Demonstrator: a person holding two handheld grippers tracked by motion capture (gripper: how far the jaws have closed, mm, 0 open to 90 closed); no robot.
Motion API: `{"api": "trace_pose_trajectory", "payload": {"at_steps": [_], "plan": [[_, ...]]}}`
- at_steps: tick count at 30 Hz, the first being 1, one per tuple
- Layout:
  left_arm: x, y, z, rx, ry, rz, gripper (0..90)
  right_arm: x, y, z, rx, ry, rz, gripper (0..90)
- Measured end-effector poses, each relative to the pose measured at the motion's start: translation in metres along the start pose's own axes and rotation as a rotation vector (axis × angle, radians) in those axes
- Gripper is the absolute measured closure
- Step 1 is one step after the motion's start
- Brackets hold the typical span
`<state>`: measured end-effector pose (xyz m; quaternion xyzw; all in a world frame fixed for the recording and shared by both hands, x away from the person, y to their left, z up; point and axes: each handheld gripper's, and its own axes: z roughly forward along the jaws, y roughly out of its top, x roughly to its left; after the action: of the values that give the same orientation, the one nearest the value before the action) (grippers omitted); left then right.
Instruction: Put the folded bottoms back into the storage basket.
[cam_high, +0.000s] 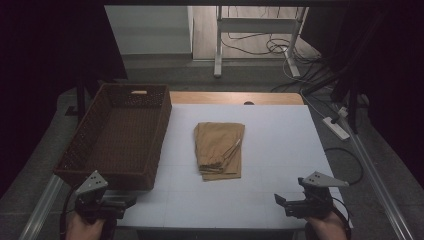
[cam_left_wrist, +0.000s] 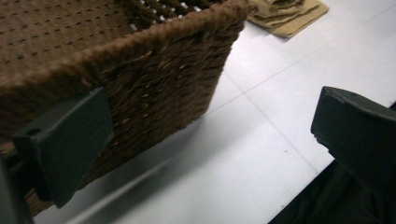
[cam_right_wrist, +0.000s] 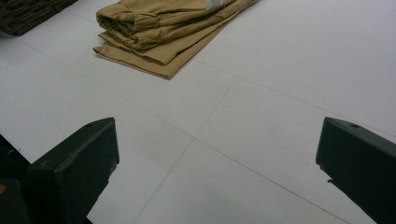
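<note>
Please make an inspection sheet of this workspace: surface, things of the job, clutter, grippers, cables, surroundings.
Surface: white table top, faint grid lines, bare wooden strip along the far edge.
Job's things: folded tan garment lying flat mid-table; brown wicker basket to its left, nothing seen inside.
Clutter: nothing seen.
Grippers: left gripper at the basket's near corner, jaws open, holding nothing; right gripper at the near right edge, jaws open, holding nothing.
Cables: loose cables on the floor beyond the table; a power strip to the right.
Surroundings: dim room, desk frame behind.

Power strip (cam_high: 336, 127), cables (cam_high: 272, 47) on floor; perhaps desk frame (cam_high: 257, 25).
</note>
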<state>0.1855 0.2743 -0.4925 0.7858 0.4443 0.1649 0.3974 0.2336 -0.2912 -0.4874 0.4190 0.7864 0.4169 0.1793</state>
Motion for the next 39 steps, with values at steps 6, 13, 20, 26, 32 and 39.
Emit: {"api": "trace_pose_trajectory", "payload": {"at_steps": [6,13,20,26,32,39], "plan": [[-0.002,0.002,0.003,0.001,-0.036,0.017,0.0,0.0,0.0,0.0,0.003,0.003,-0.002,0.2],[-0.009,0.006,0.006,-0.021,-0.059,0.05,0.0,0.0,0.0,0.001,0.01,0.007,-0.006,0.2],[-0.014,0.009,0.012,-0.024,-0.094,0.062,0.0,0.001,0.0,0.001,0.014,0.008,-0.009,0.2],[-0.019,0.012,0.015,-0.026,-0.119,0.073,0.0,0.0,0.0,0.002,0.015,0.007,-0.006,0.2],[-0.025,0.016,0.021,-0.019,-0.164,0.079,0.0,0.0,0.001,0.001,0.017,0.003,-0.002,0.2],[-0.032,0.021,0.03,-0.01,-0.215,0.097,0.0,0.0,0.0,0.001,0.016,0.002,0.001,0.2]]}}
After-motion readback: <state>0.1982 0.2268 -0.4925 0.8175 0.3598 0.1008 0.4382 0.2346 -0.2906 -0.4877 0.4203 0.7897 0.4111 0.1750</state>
